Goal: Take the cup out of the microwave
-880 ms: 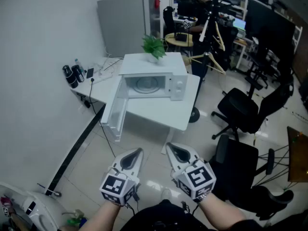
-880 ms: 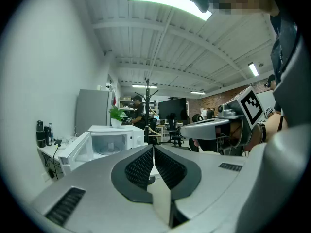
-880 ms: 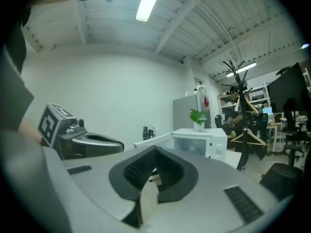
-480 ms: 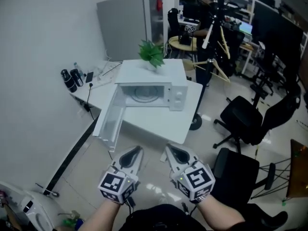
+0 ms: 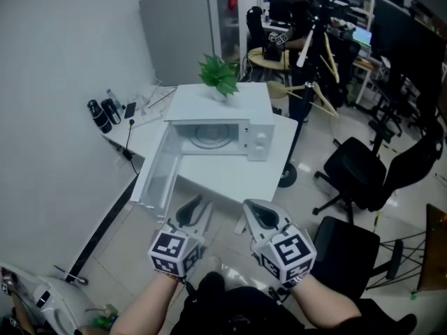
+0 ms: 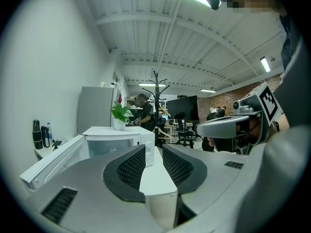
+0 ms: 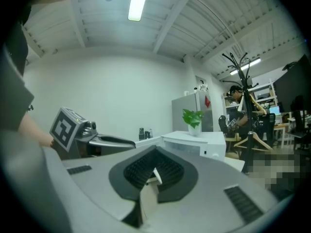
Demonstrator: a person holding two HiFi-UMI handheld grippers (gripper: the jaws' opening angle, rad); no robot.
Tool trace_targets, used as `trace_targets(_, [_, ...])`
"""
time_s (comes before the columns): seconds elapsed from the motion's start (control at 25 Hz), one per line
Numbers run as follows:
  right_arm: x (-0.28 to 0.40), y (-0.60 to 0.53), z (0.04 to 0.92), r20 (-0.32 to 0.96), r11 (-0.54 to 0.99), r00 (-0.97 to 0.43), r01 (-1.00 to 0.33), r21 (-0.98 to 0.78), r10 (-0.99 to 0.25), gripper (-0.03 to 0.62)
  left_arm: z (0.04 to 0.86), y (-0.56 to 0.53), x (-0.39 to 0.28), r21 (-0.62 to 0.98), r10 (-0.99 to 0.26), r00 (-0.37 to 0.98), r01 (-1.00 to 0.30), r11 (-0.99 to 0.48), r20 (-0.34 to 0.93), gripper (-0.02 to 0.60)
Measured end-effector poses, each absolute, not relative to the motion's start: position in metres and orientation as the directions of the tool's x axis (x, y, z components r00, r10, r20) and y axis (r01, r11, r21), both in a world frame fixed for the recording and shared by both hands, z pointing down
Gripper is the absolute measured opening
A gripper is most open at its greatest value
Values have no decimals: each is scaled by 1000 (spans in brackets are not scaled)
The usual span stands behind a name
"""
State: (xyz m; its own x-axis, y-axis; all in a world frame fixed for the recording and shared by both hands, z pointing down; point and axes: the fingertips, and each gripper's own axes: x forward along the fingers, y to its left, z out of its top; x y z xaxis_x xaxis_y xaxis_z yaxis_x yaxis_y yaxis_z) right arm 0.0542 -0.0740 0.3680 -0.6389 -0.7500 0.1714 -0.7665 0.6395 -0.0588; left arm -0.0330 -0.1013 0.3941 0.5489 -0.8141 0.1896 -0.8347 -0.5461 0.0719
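Observation:
The white microwave (image 5: 222, 121) stands on a white table (image 5: 230, 176) with its door (image 5: 157, 174) swung open to the left. Inside I see the glass turntable (image 5: 211, 137) but cannot make out a cup. My left gripper (image 5: 196, 212) hovers off the table's near edge, level, open a little, nothing between its pads. My right gripper (image 5: 259, 216) is beside it, jaws together and empty. In the left gripper view the left gripper (image 6: 154, 152) points at the microwave (image 6: 116, 142). In the right gripper view the right gripper (image 7: 154, 152) has the microwave (image 7: 199, 142) ahead.
A potted plant (image 5: 218, 75) sits on the microwave. Dark bottles (image 5: 103, 112) and cables lie at the table's left end. Office chairs (image 5: 360, 169) stand to the right, a coat stand (image 5: 316, 26) and a grey cabinet (image 5: 183, 30) behind. A wall runs along the left.
The microwave and table have come nearer in the head view. Both grippers have shifted forward to the table's near edge, still side by side.

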Motion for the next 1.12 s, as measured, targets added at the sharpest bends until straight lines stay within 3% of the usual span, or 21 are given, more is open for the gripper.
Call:
trace_targets(0.36, [56,-131,380,193,632,-632,-772,-69,-751,0,422,-179,-34,71,-818,526,-848,-525,232,141])
trace_targets(0.6, [44,-179,394,224,621,-624,-778,-89,-749,0,443,-247,-43,79,-831,490,-870,-487,263,210])
trace_targets(1.12, [19,-283,434,290,600,-611,-788,-137,-736,0,534,-401,-60,81,-816,417,-903,-421,401,287])
